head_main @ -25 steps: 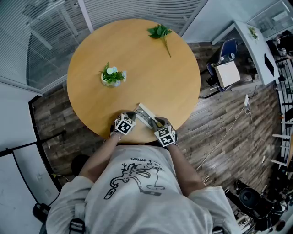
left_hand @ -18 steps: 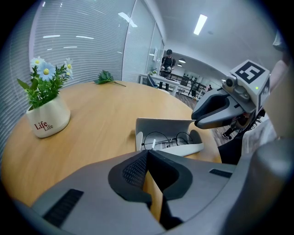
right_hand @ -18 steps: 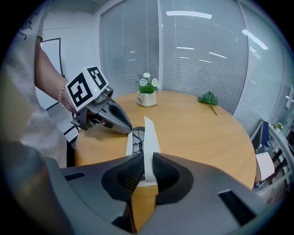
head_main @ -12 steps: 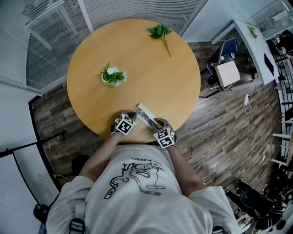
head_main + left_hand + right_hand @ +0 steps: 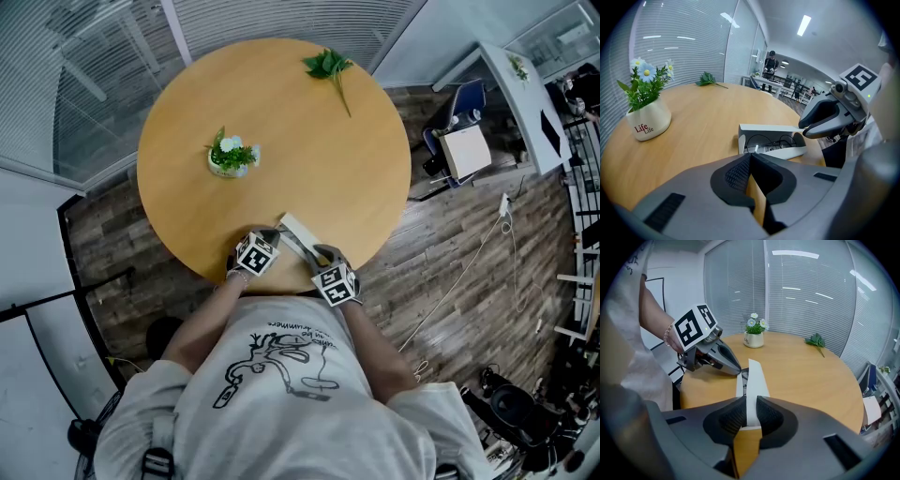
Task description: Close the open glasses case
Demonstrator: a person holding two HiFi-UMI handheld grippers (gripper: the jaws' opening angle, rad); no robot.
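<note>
An open white glasses case (image 5: 296, 231) lies near the front edge of the round wooden table (image 5: 309, 141). In the left gripper view its lid (image 5: 769, 129) stands raised, and dark-rimmed glasses (image 5: 772, 140) lie inside. My right gripper (image 5: 747, 414) is shut on the end of the lid (image 5: 753, 376); it shows in the head view (image 5: 320, 255) at the case's near right end. My left gripper (image 5: 751, 161) is shut with nothing in it. It sits just left of the case (image 5: 271, 237), and I cannot tell whether it touches it.
A small white pot of flowers (image 5: 230, 157) stands left of the table's centre. A green leafy sprig (image 5: 328, 66) lies at the far edge. Beyond the table are a wooden floor, a glass wall with blinds, and a chair (image 5: 459, 141) at the right.
The right gripper has shifted slightly to the left with the lid in its jaws. The left gripper has barely moved.
</note>
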